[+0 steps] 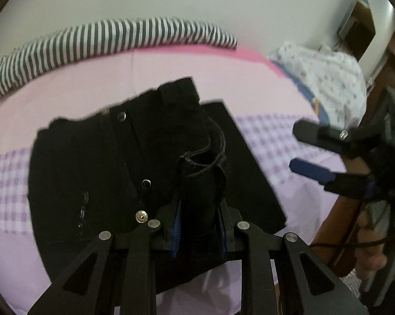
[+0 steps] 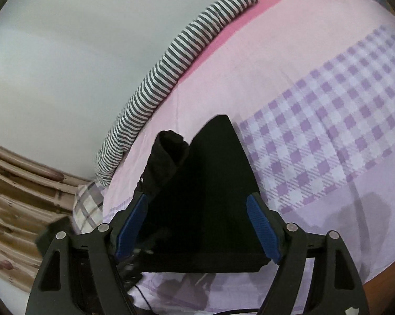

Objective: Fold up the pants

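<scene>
The bed (image 1: 249, 84), under a pink and lilac checked sheet, carries black pants (image 1: 92, 170) lying partly folded in front of both grippers, a flat layer reaching away toward the wall. A striped bolster (image 1: 118, 36) lines the far edge and a floral pillow (image 1: 328, 78) sits well to the right, neither in the way. The left gripper (image 1: 201, 225) pinches a raised bunch of hem; the right gripper (image 2: 197, 225) hovers spread wide over the near edge, gripping nothing
</scene>
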Demonstrator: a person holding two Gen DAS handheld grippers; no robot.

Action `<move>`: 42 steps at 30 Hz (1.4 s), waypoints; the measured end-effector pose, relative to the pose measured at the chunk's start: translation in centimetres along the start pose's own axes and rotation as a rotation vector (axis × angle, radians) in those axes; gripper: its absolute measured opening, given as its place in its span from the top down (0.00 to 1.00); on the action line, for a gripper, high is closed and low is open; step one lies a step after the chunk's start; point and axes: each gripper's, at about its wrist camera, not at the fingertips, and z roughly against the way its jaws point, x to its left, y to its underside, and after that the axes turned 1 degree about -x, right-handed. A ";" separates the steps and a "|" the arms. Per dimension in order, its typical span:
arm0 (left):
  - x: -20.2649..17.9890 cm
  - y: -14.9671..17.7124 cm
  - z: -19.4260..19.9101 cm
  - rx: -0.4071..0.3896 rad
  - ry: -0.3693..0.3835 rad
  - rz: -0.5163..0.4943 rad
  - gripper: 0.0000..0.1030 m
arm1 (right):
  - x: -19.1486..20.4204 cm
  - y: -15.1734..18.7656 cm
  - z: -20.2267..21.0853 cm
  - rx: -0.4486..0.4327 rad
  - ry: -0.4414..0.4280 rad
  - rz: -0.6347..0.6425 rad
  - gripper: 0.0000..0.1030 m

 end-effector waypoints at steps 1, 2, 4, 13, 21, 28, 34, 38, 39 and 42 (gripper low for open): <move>-0.1 -0.1 -0.1 0.001 -0.003 -0.003 0.77 | -0.1 0.0 -0.3 0.009 -0.002 -0.001 0.26; -0.2 -0.1 0.1 -0.003 -0.003 -0.003 0.76 | -0.1 0.1 -0.5 0.017 -0.003 0.000 0.26; -0.3 0.0 0.5 -0.003 -0.003 -0.005 0.74 | 0.0 0.0 -1.2 0.039 -0.012 0.006 0.26; 0.0 0.5 3.4 -0.058 0.107 0.016 0.55 | 0.0 0.0 -4.2 0.169 -0.093 -0.018 0.26; 5.9 0.0 5.7 -0.098 -0.020 0.128 0.54 | -0.3 0.4 -6.3 0.255 -0.078 -0.016 0.27; 12.7 1.8 5.6 -0.064 -0.212 0.213 0.54 | -0.1 -0.6 -8.8 0.337 -0.124 0.053 0.27; 16.4 3.7 4.6 -0.016 -0.259 0.317 0.54 | 1.3 -1.8 -11.1 0.358 -0.179 0.138 0.20; 17.0 4.1 4.5 -0.021 -0.255 0.335 0.49 | 1.8 -2.1 -11.6 0.385 -0.238 0.155 0.39; 16.9 4.0 4.5 -0.024 -0.256 0.332 0.49 | 1.8 -2.1 -11.6 0.390 -0.257 0.147 0.49; 16.7 3.9 4.4 -0.026 -0.264 0.312 0.49 | 1.2 -2.0 -11.3 0.394 -0.229 0.159 0.64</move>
